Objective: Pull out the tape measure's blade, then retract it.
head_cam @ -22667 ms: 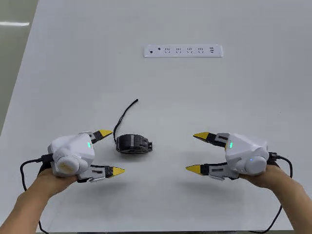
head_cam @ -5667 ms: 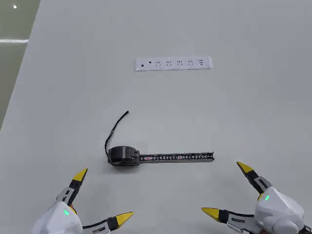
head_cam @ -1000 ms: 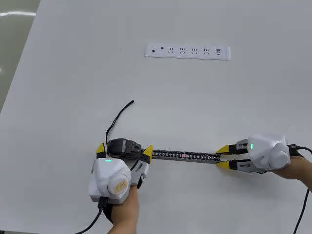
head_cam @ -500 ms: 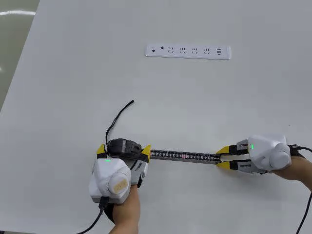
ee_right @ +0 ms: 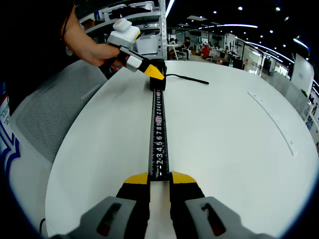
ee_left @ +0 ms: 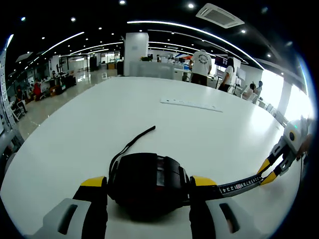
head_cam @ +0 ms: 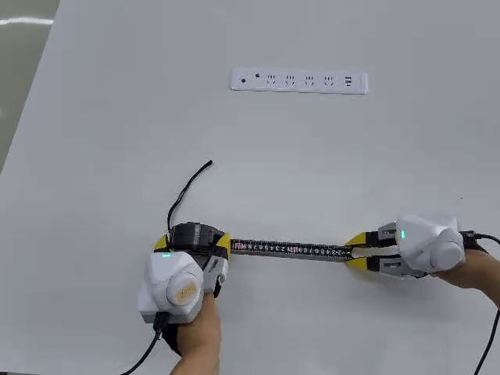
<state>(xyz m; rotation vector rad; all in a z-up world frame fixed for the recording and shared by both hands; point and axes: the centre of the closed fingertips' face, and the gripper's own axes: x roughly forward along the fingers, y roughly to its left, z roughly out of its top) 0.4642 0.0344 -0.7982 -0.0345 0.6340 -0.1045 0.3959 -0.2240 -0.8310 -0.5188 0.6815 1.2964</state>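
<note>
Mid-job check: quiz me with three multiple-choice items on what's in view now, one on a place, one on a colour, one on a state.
1. Where does the power strip lie on the table?
A. Beyond the tape measure case, toward the far edge.
B. Touching the case.
C. At the table's near edge.

2. What colour are the jaw tips of the left gripper and the right gripper?
A. Red.
B. Blue.
C. Yellow.

3. How is the blade?
A. Wound fully into the case.
B. Drawn out, its end pinched by the right gripper.
C. Bent upward off the table.

Answers:
1 A, the head view shows the strip well past the case, apart from it.
2 C, yellow tips flank the case and pinch the blade's end.
3 B, the right gripper view shows the numbered blade running from its shut jaws to the case.
</note>
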